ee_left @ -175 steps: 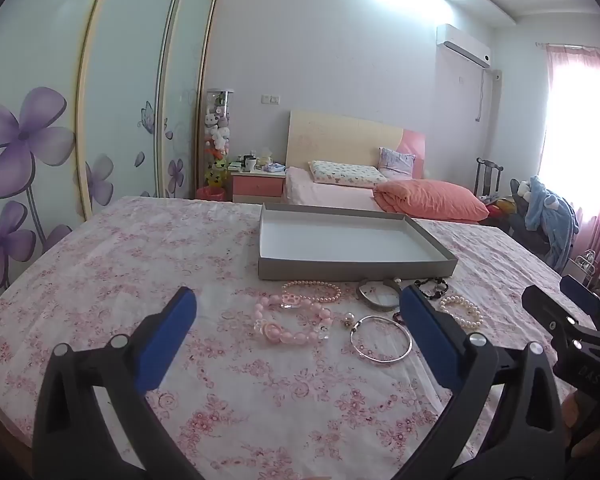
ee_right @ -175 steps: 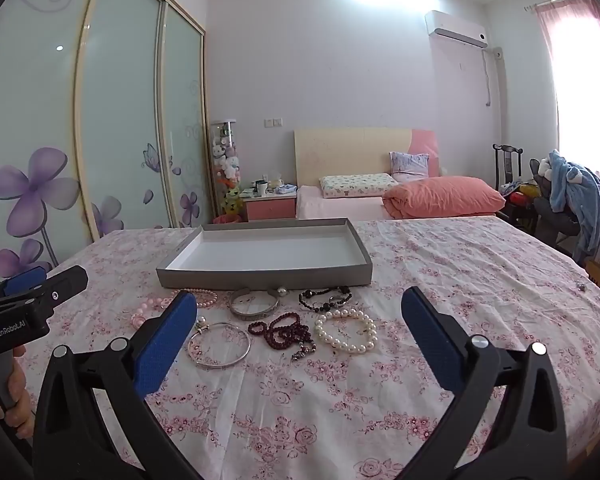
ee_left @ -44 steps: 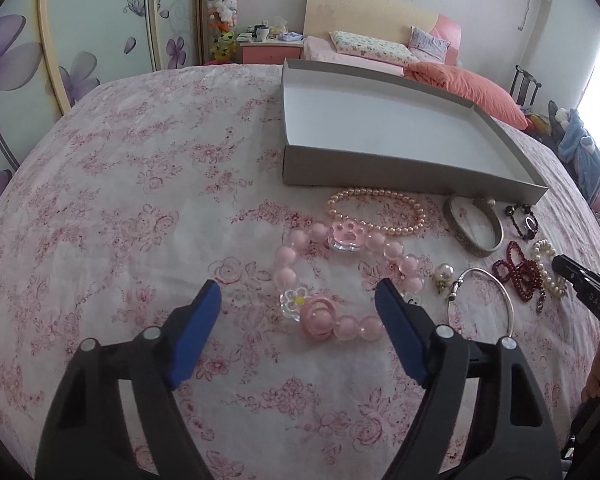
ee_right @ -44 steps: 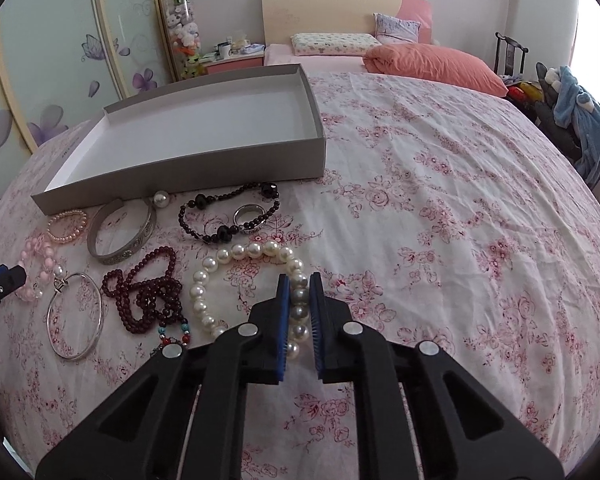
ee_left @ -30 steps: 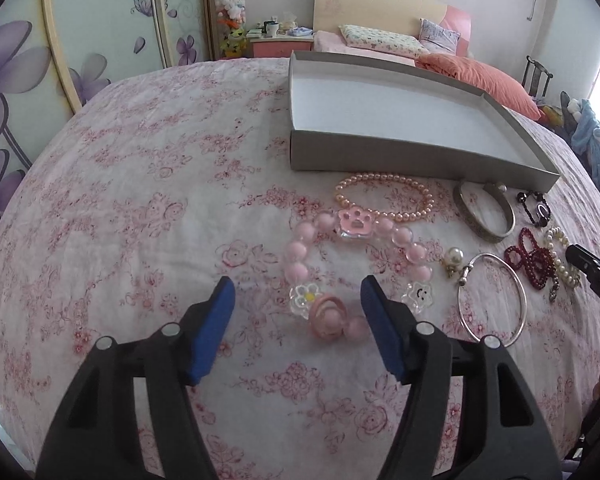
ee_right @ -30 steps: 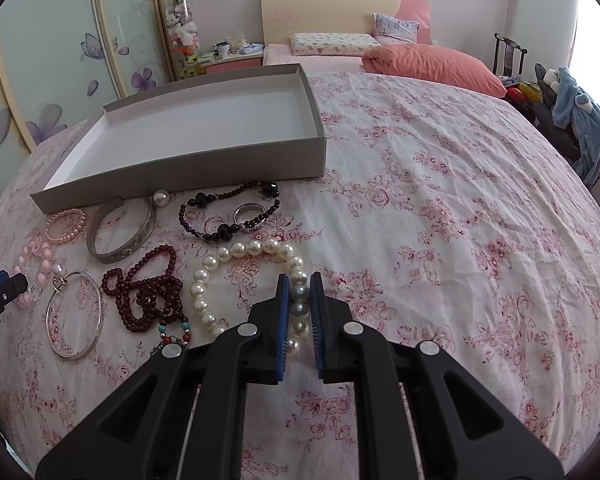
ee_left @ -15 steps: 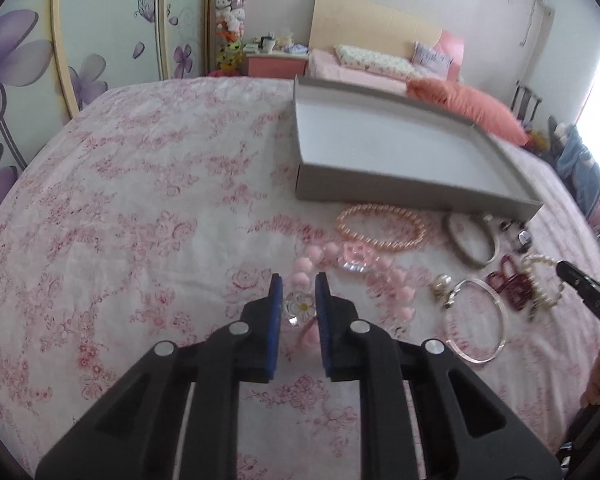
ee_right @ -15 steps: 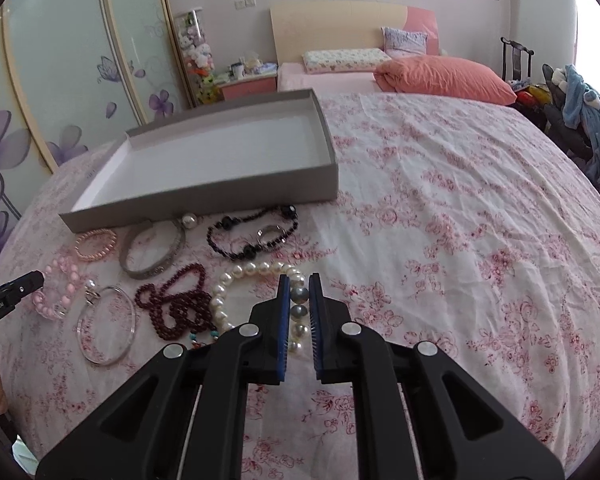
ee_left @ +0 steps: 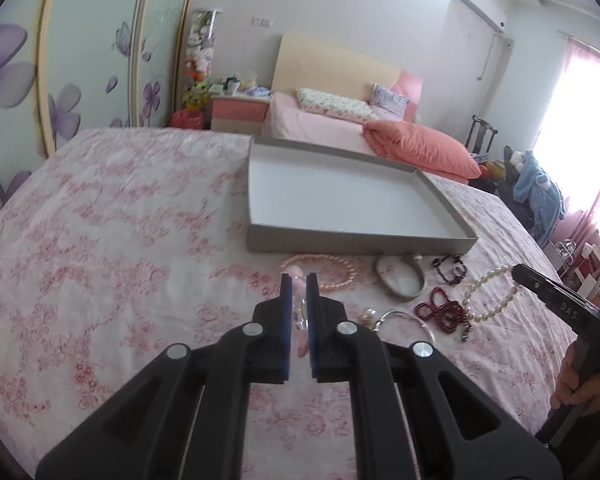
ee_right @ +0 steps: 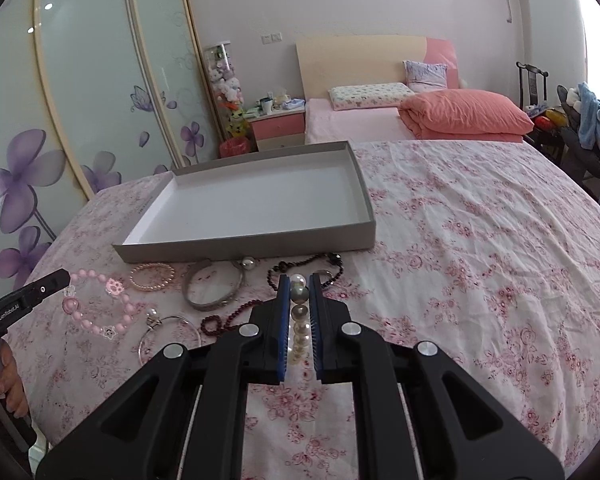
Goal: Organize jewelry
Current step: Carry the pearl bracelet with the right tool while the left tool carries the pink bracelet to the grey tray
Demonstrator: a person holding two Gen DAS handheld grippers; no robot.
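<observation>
Tray lies just beyond both clamped claws, long side across: left gripper pinches the pink bead bracelet nearer its left end, right gripper the pearl bracelet nearer its right.

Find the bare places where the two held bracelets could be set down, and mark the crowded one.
Free: the whole floor of the grey tray, and the flowered cloth right of the jewelry. Also bare: the cloth left of the tray. Crowded: the strip before the tray's near wall, with the small pink bracelet, silver bangle and dark beads.
</observation>
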